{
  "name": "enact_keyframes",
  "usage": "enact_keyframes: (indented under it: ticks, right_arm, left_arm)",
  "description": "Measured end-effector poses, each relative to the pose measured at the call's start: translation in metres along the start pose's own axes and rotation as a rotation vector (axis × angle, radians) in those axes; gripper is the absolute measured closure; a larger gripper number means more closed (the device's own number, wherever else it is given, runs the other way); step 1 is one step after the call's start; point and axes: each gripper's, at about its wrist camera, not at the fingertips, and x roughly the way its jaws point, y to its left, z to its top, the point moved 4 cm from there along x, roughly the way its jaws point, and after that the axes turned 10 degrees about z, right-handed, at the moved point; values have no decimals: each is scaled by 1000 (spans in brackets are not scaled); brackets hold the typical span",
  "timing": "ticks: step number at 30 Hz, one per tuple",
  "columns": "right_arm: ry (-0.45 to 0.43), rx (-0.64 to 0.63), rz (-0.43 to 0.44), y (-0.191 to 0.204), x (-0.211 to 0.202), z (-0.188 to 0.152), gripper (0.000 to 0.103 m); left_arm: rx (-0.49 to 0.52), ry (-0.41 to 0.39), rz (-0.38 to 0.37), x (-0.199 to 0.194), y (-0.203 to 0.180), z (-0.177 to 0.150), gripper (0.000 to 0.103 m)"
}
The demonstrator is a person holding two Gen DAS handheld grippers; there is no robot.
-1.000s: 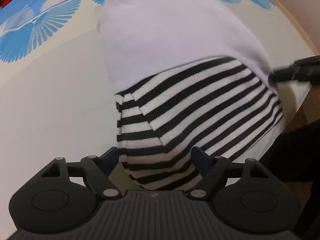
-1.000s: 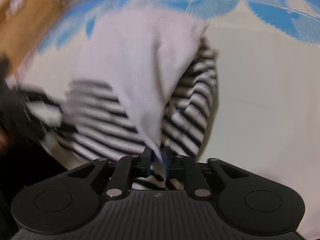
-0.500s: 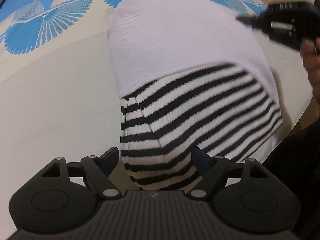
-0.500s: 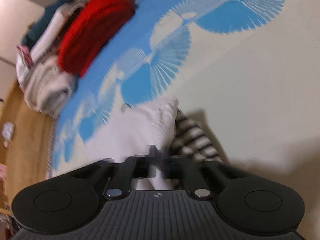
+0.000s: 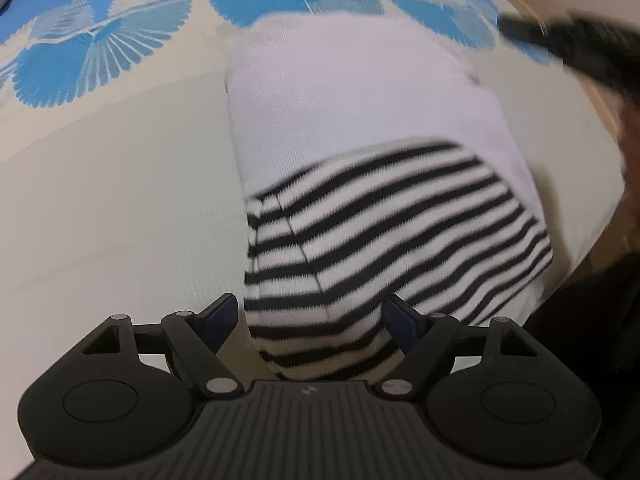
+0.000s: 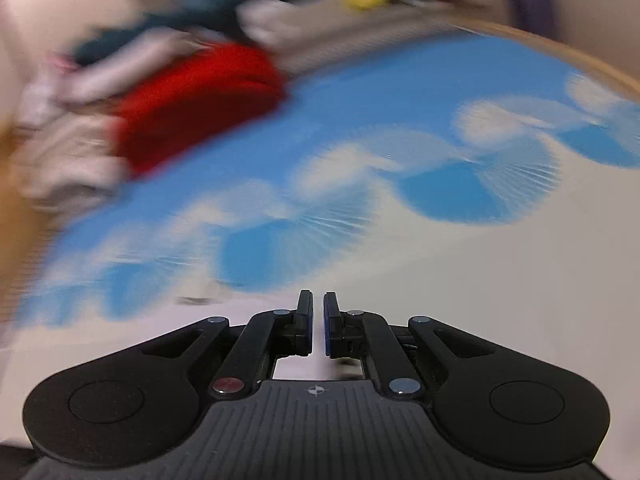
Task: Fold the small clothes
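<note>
Mat [image 5: 120,208] in cream with a band of blue fan shapes covers the surface on the left side of the left wrist view, bare up to the garment's edge. Left tongs [image 5: 310,320] point steeply down with their jaws wide, one blue pad on either side of the near end of the striped garment [image 5: 380,240]; the cloth lies between them and no pad visibly presses it. That garment lies flat on the mat, its black-and-white striped part nearest the camera and a plain white part [image 5: 352,96] folded over the far half. Further right, near the top edge, the right tongs [image 5: 532,34] show only as a dark blurred shape above the mat. In the right wrist view those tongs [image 6: 318,320] have their jaws nearly together and just opening, a narrow slit between the pads and nothing in it. Beyond them, blurred, a red folded cloth [image 6: 200,100] sits among pale clothes [image 6: 68,156] at the far left of the mat
</note>
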Motion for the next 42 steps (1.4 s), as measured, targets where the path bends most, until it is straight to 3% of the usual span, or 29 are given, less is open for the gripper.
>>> enact_keyframes:
  ticks: [2,3,5,7,8,12,14,16,20,24,27,29,32,34,36,38,40,42]
  right_arm:
    - [135,-29,123,12,12,-19,97]
    - [233,-70,104,14,24,-34,97]
    - [423,-131,-92,-5,48,-65,97]
    - [518,-136,-247,-28,55,-82,96]
    - [504,-129,-259,-32,52,-80,90]
    - [322,52,-191,-43,27,-52,84]
    - [234,131,-184,-54,14,-43,43]
    - [180,229,-176,-67,12,-38,30]
    - [217,399,-89,-81,34,-42,29]
    - [296,402,-106,-77,55,-55,28]
    - [311,373,-126,-72,69,-59,32]
    - [297,363,-109,-66,72,-56,67]
    - [243,344,-94,-56,68,-43,85]
    - [174,316,-46,-45,64,-28,86]
    - [102,263,11,-31,66,-10,87]
    - [39,230,48,-21,69,5,87]
    - [-5,209,55,-16,79,19,87]
    - [-3,177,11,-16,96,29,87]
  left_arm:
    - [-54,-28,-2,-6,7,9,19]
    - [-90,-44,-4,-9,11,13,20]
    - [-187,-84,-15,-15,21,25,20]
    - [-262,-102,-43,-19,29,35,20]
    - [-283,-101,-63,-18,33,41,20]
    - [-328,-70,-136,-2,44,72,19]
    - [-383,-27,-188,15,52,81,19]
    - [-455,22,-218,38,60,87,18]
    - [-547,64,-311,72,68,95,14]
    - [-575,72,-342,93,63,101,13]
    - [-558,50,-320,95,59,104,24]
    - [-545,33,-305,89,58,107,47]
    - [-482,-51,-281,61,60,118,60]
    - [-424,-160,-215,34,64,131,60]
    - [-437,-259,-197,11,77,142,59]
    - [-470,-335,-193,-3,90,150,44]
    - [-494,-383,-144,-10,102,155,39]
    - [-463,-369,-90,-9,104,155,39]
